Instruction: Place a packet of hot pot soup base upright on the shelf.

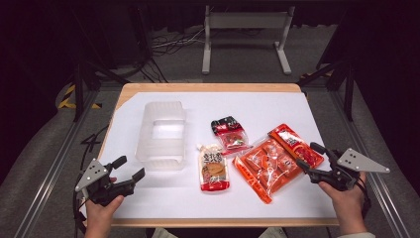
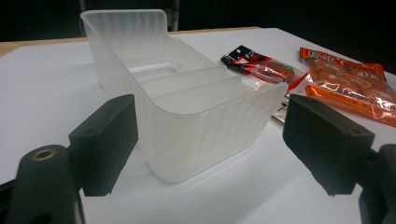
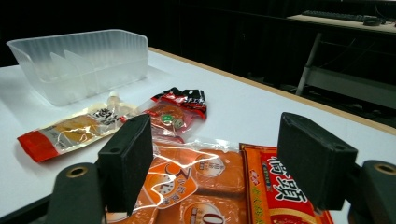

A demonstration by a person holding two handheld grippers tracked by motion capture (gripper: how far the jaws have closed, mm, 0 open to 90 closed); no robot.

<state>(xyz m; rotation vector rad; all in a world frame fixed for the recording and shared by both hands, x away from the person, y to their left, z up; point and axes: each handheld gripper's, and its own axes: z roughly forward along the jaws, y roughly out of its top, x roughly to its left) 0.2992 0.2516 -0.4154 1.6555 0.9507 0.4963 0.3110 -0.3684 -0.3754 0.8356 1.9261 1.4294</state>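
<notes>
**Snack packs unpacked, bin empty**

Large orange crinkly plastic snack pack (image 1: 267, 167) lies flat on white tabletop (image 1: 163, 198), just ahead of right claw (image 1: 307, 157); jaws released, nothing between them. Likely first pick. Translucent ribbed plastic bin (image 1: 161, 135) stands empty; all packing is left. Left claw (image 1: 130, 167) released, facing the bin's near wall. Glossy spouted pouch (image 1: 213, 168) and small black-red packet (image 1: 229, 134) lie between.

Large orange snack pack (image 1: 267, 166) flat, table's right.
</notes>
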